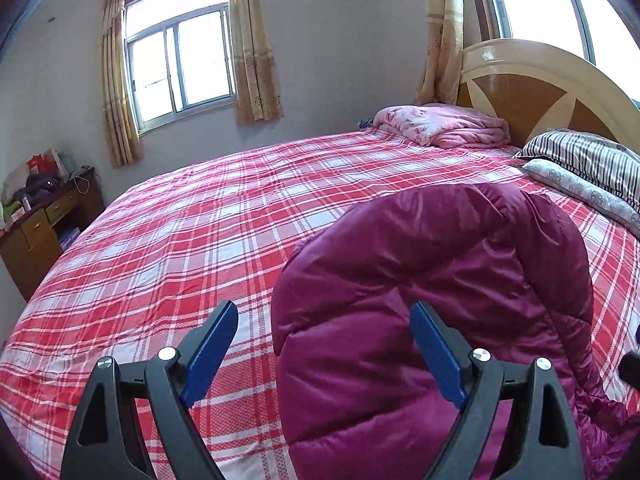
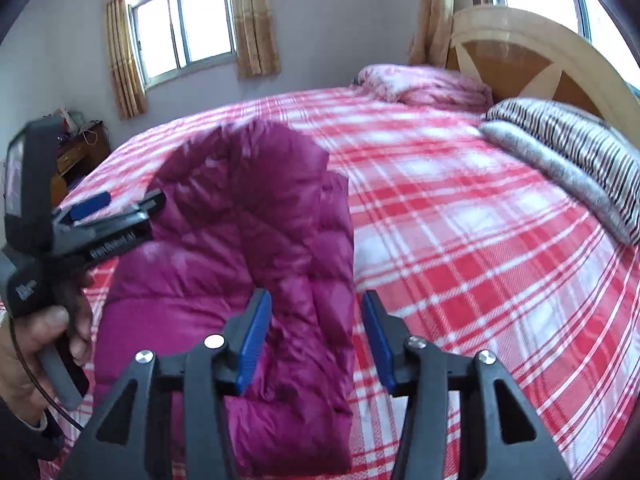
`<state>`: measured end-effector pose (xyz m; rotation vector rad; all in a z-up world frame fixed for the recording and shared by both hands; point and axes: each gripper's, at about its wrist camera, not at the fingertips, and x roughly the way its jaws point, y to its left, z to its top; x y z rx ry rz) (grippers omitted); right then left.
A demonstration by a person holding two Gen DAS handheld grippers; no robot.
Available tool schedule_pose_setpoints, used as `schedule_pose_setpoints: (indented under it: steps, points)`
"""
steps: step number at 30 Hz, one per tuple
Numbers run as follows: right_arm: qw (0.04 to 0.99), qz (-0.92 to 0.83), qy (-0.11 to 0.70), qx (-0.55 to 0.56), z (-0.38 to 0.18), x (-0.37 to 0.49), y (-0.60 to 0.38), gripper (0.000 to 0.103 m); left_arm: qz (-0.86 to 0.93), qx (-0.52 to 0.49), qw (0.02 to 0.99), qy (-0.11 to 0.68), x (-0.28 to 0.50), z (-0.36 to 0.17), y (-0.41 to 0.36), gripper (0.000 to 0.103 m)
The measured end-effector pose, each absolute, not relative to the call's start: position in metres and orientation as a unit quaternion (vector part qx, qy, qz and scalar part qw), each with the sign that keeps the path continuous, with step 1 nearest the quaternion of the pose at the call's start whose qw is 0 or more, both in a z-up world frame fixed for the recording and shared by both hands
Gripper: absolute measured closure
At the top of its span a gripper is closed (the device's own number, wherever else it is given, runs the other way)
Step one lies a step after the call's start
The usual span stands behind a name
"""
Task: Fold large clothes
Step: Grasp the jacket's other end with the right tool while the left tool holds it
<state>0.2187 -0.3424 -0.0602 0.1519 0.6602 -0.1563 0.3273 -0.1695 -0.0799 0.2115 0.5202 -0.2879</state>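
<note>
A magenta quilted down jacket [image 1: 432, 280] lies bunched on the red plaid bed [image 1: 180, 232]. It also shows in the right wrist view [image 2: 248, 216], folded over on itself. My left gripper [image 1: 324, 320] is open and holds nothing, its right finger over the jacket's left part. It shows from the side in the right wrist view [image 2: 120, 204], held in a hand at the jacket's left edge. My right gripper [image 2: 316, 308] is open and empty, its jaws apart above the jacket's right edge.
A pink folded blanket [image 1: 440, 124] and striped pillows [image 1: 588, 160] lie by the wooden headboard [image 1: 540, 80]. A wooden desk [image 1: 40, 220] with clutter stands left of the bed. Curtained windows [image 1: 180, 64] are on the far wall.
</note>
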Motion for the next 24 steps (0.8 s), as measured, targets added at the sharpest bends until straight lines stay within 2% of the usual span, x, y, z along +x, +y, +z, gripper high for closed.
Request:
schedule_pose_setpoints:
  steps: [5,9,17,24]
  points:
    - [0.947,-0.061,0.306,0.076,-0.038,0.273,-0.327,0.053,-0.116,0.072,0.951,0.277,0.345,-0.072,-0.166,0.015]
    - [0.937,-0.068,0.330,0.091,-0.064,0.304,-0.332,0.053,-0.102,0.064,0.947,0.297,0.360,-0.079,-0.166,0.015]
    - [0.926,-0.086,0.357,0.092,-0.104,0.297,-0.339,0.053,-0.111,0.071,0.931,0.340,0.377,-0.110,-0.183,0.014]
    - [0.921,-0.087,0.367,0.098,-0.123,0.306,-0.347,0.051,-0.116,0.068,0.914,0.384,0.391,-0.135,-0.194,0.004]
